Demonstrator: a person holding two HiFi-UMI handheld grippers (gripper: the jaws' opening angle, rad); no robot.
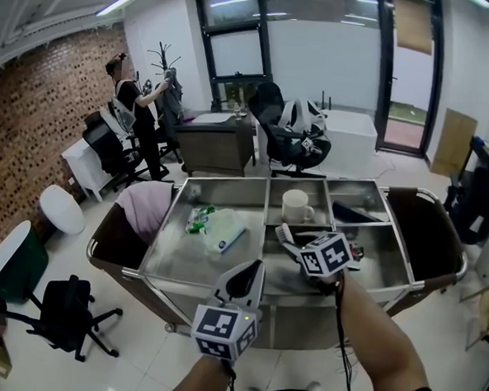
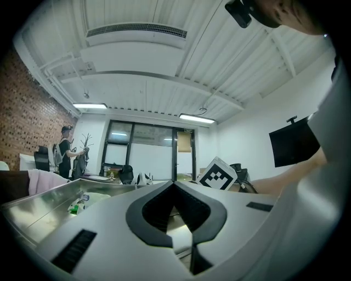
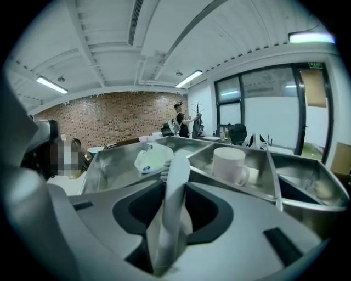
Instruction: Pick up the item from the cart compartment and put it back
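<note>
Brush (image 3: pixel 175 170) is carried by its white handle, pinched between the jaws of the right gripper (image 1: pixel 301 245), with the bristle end projecting ahead of the jaw tips. It is held clear of the cart (image 1: pixel 171 248), low over the front compartment towards the right side, just in front of the divider behind which the mug (image 1: pixel 296 206) stands.

The return step is judged to be in hand: the brush is off the cart floor and not yet set down. For the next move, the gripper is to be lowered until the brush lies on the compartment floor, and only then are the jaws to be spread. The divider and the mug should be avoided.

The right forearm is extended over the cart's front edge, with the gripper pitched somewhat downward. The left gripper (image 1: pixel 252 272) is held level at the front edge, near its middle, its jaws pressed together on nothing.
</note>
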